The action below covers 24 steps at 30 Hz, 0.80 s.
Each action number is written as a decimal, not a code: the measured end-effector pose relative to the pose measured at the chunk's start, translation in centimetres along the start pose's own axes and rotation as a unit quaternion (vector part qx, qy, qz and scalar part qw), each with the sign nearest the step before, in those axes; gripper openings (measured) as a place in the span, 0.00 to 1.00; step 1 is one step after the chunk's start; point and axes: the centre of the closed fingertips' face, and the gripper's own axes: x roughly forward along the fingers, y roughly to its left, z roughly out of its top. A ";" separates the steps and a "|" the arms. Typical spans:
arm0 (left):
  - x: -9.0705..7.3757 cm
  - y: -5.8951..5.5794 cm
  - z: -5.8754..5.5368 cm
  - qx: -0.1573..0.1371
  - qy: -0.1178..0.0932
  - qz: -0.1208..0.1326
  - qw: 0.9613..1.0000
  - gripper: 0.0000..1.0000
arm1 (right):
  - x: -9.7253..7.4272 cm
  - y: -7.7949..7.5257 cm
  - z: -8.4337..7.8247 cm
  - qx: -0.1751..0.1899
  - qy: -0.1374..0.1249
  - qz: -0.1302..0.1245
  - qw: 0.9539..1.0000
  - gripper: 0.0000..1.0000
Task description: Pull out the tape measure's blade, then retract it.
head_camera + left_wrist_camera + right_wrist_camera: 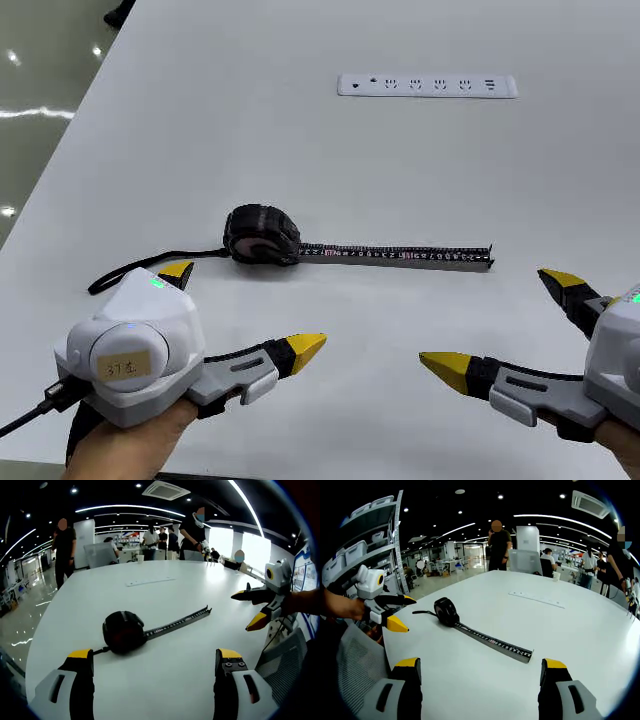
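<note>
Low in the frame, the left tool and right tool gape wide, holding nothing. At mid-frame the tape measure lies on the white desk, its blade out to the right. Released with the case unpinned, the blade would likely whip back or drag the case. Its strap trails left, and a power strip lies far off, upper right, out of the way.
</note>
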 end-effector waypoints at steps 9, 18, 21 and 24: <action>-0.1 0.2 -0.1 -0.006 0.005 0.009 1.000 0.99 | 0.0 -0.2 -0.1 -0.002 0.001 0.000 1.000 0.99; -0.1 0.6 0.2 -0.010 0.007 0.021 1.000 0.99 | 0.2 -0.8 -0.1 -0.007 0.003 0.003 1.000 0.98; 0.0 0.7 0.4 -0.013 0.005 0.026 1.000 0.99 | 0.4 -0.9 -0.1 -0.008 0.007 0.007 1.000 0.97; 0.1 0.9 0.5 -0.015 0.005 0.032 0.999 0.99 | 0.5 -0.8 -0.2 -0.009 0.011 0.017 1.000 0.97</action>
